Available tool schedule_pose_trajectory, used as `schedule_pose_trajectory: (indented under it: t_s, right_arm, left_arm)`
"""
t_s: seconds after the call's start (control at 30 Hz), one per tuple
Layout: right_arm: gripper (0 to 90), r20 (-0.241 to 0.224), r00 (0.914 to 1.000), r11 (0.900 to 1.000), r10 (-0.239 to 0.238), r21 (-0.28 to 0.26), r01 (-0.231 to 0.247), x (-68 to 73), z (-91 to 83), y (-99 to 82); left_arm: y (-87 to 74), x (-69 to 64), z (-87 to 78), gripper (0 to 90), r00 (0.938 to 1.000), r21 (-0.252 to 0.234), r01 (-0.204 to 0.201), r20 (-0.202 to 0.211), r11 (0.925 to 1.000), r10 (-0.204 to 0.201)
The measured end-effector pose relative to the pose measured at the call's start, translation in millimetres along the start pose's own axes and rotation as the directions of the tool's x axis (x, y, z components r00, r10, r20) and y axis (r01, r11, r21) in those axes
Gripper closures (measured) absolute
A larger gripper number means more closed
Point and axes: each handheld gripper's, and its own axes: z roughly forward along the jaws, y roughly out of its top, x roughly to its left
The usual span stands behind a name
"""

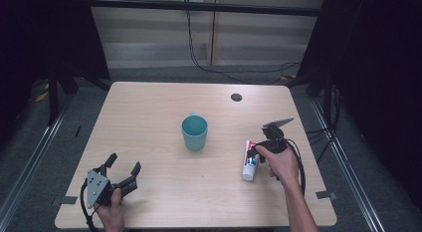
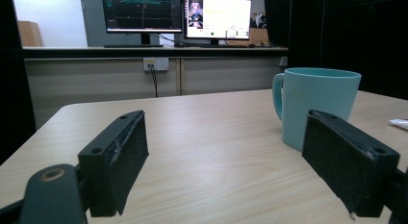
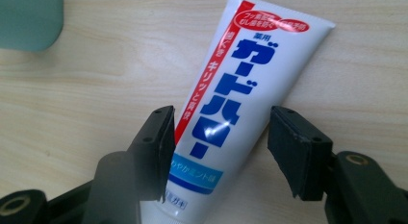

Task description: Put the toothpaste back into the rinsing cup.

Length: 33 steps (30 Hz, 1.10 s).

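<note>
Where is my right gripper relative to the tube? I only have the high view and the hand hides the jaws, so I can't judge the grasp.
Observer: In the right gripper view the right gripper is open, one jaw on each side of the toothpaste tube, low on its body.
Operator: Is either jaw touching it?
Observer: One jaw is at the tube's red-striped edge; the other stands clear, with bare table between.
Operator: And the mug, which way is its handle?
Observer: In the left gripper view the mug has its handle on the side away from the tube.
</note>
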Motion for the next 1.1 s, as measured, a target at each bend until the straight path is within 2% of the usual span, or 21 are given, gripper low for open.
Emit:
schedule_pose_trajectory:
  t_s: [0.13, 0.17, 0.23, 0.53, 0.63, 0.7, 0.73, 0.77, 0.83, 0.97, 1.03, 1.1]
  right_arm:
    - [42.0, 0.003, 0.9999, 0.9997, 0.016, 0.020, -0.016, 0.2, 2.6, 3.4]
    - [40.0, 0.013, 0.9997, 0.9989, 0.018, 0.044, -0.019, 2.1, 5.2, 5.5]
    - [39.0, 0.029, 0.9994, 0.9986, 0.017, 0.050, -0.018, 3.5, 7.3, 7.0]
    - [36.4, 0.013, 0.9984, 0.9944, 0.056, 0.089, -0.057, 0.4, 14.2, 10.0]
    - [37.9, 0.028, 0.9983, 0.9916, 0.052, 0.117, -0.055, 3.7, 18.5, 11.9]
    - [42.5, 0.057, 0.9979, 0.9914, 0.031, 0.125, -0.037, 7.9, 21.7, 14.3]
    - [42.5, 0.057, 0.9979, 0.9914, 0.031, 0.125, -0.037, 7.9, 21.7, 14.3]
    - [43.8, 0.067, 0.9975, 0.9891, 0.022, 0.144, -0.031, 10.2, 24.1, 15.4]
    - [44.0, 0.070, 0.9972, 0.9878, 0.028, 0.151, -0.038, 10.9, 24.5, 16.1]
    - [44.4, 0.078, 0.9969, 0.9857, 0.004, 0.168, -0.017, 12.5, 26.1, 18.2]
    - [44.5, 0.084, 0.9964, 0.9848, 0.008, 0.172, -0.022, 14.0, 26.4, 18.7]
    - [44.4, 0.094, 0.9955, 0.9839, -0.014, 0.179, -0.003, 15.0, 27.1, 19.2]
  left_arm:
    - [0.0, 0.0, 0.0, 16.2, 1.0000, 0.000, 0.000, 0.000, 1.0000, 0.000]
    - [0.0, 0.1, 0.0, 16.2, 1.0000, 0.000, -0.001, -0.001, 1.0000, 0.001]
    - [-0.1, -0.2, 0.1, 16.2, 1.0000, -0.002, 0.004, 0.001, 1.0000, -0.004]
    - [0.0, 0.0, 0.0, 16.2, 1.0000, 0.000, 0.000, 0.000, 1.0000, 0.000]
    - [0.0, 0.1, 0.0, 16.2, 1.0000, 0.000, 0.000, 0.001, 1.0000, 0.000]
    - [0.0, -0.1, 0.1, 16.2, 1.0000, -0.002, 0.003, 0.002, 1.0000, -0.003]
    - [0.0, -0.1, 0.1, 16.2, 1.0000, -0.002, 0.003, 0.002, 1.0000, -0.003]
    - [-0.1, -0.2, 0.2, 16.2, 1.0000, -0.004, 0.004, 0.003, 1.0000, -0.004]
    - [0.0, 0.0, 0.0, 16.2, 1.0000, -0.002, 0.001, 0.001, 1.0000, -0.001]
    - [-0.1, -0.3, 0.1, 16.2, 1.0000, -0.001, 0.005, 0.004, 1.0000, -0.005]
    - [-0.1, 0.0, 0.2, 16.2, 1.0000, -0.004, 0.002, 0.002, 1.0000, -0.002]
    - [0.0, 0.1, -0.1, 16.2, 1.0000, 0.000, -0.001, 0.001, 1.0000, 0.001]
